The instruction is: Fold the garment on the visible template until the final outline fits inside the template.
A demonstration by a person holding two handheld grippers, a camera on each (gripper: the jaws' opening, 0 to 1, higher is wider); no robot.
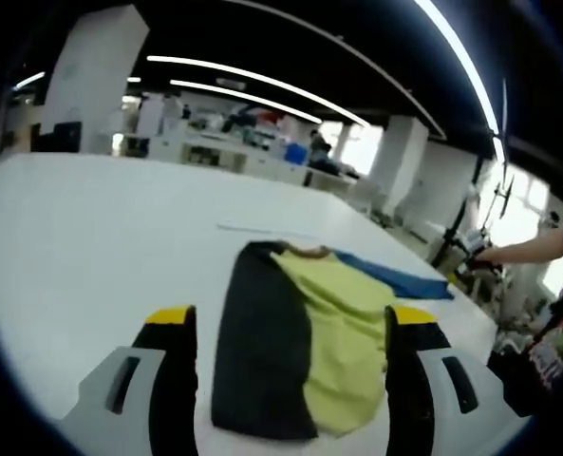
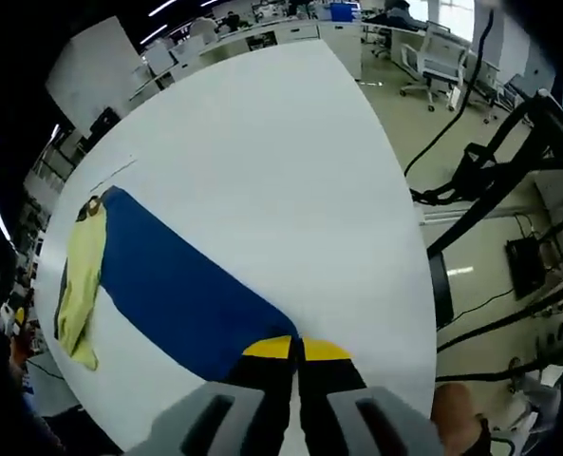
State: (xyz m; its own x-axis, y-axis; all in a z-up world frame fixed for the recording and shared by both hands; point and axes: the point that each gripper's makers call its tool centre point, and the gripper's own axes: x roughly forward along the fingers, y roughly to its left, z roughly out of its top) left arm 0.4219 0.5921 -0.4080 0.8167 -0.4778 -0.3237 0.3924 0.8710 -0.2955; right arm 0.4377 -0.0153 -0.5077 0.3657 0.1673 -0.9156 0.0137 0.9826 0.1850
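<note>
In the right gripper view, we see the right gripper (image 2: pixel 297 350) with its two yellow-tipped jaws pressed together on the near end of the garment's blue panel; we take the edge of the cloth to be pinched between them, though the contact itself is hidden by the tips. From there the garment (image 2: pixel 172 285) runs away across the white table (image 2: pixel 290 171) as a long, smooth blue strip, ending in a soft yellow-green part with a dark edge.

In the left gripper view, the left gripper (image 1: pixel 290 328) holds its jaws wide apart, black fingers with yellow tips standing to either side of the garment (image 1: pixel 300 342) and not closed on it. Between them the cloth lies flat on the table (image 1: pixel 101 228): a black panel beside a yellow-green one, matte and slightly wrinkled, with a blue sleeve-like piece reaching off to the right beyond the collar. A person's arm (image 1: pixel 537 249) shows at the right edge, past the table.
</note>
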